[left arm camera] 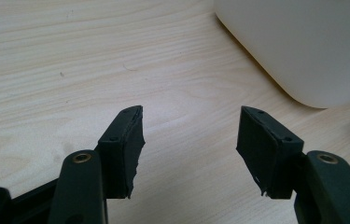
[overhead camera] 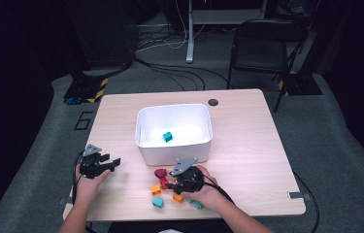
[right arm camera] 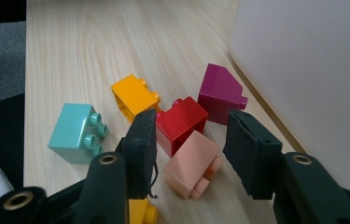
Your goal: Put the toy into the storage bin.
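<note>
My right gripper hovers low over a cluster of toy bricks in front of the white bin. Its jaws stand open around a pale pink brick, with a gap on both sides. Just beyond lie a red brick, a magenta brick, an orange brick and a light teal brick. In the high view the right gripper sits at the front middle of the table. My left gripper rests at the table's left, open, with bare wood between its fingers.
The white bin stands mid-table with one teal brick inside. More bricks lie near the front edge: orange, teal. A folding chair and cables are on the floor beyond the table.
</note>
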